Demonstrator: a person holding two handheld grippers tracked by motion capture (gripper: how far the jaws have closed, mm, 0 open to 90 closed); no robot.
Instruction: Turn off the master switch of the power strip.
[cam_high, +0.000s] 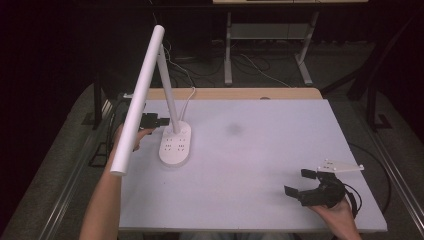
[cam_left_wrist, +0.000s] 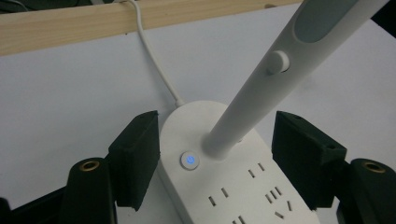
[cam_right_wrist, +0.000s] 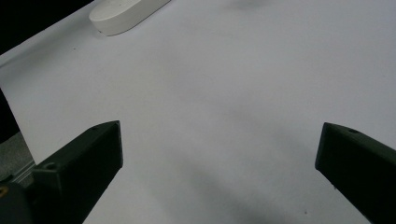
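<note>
A white desk lamp stands at the table's left, its oval base (cam_high: 175, 143) carrying several sockets and a long tube head (cam_high: 139, 95) slanting over my left forearm. My left gripper (cam_high: 159, 121) is open just left of the base. In the left gripper view its jaws stand either side of the base (cam_left_wrist: 219, 177) and stem (cam_left_wrist: 252, 100), without touching them. A round button (cam_left_wrist: 189, 160) glows blue beside the stem foot. My right gripper (cam_high: 298, 184) is open low at the front right, nothing between its jaws (cam_right_wrist: 219, 154).
The lamp's white cable (cam_left_wrist: 154, 60) runs back over the table's wooden rear edge (cam_left_wrist: 93, 23). A faint dark smudge (cam_high: 234, 129) marks the white tabletop (cam_high: 260, 145). Table legs and cables lie on the floor beyond. The base's near end (cam_right_wrist: 122, 14) is in the right gripper view.
</note>
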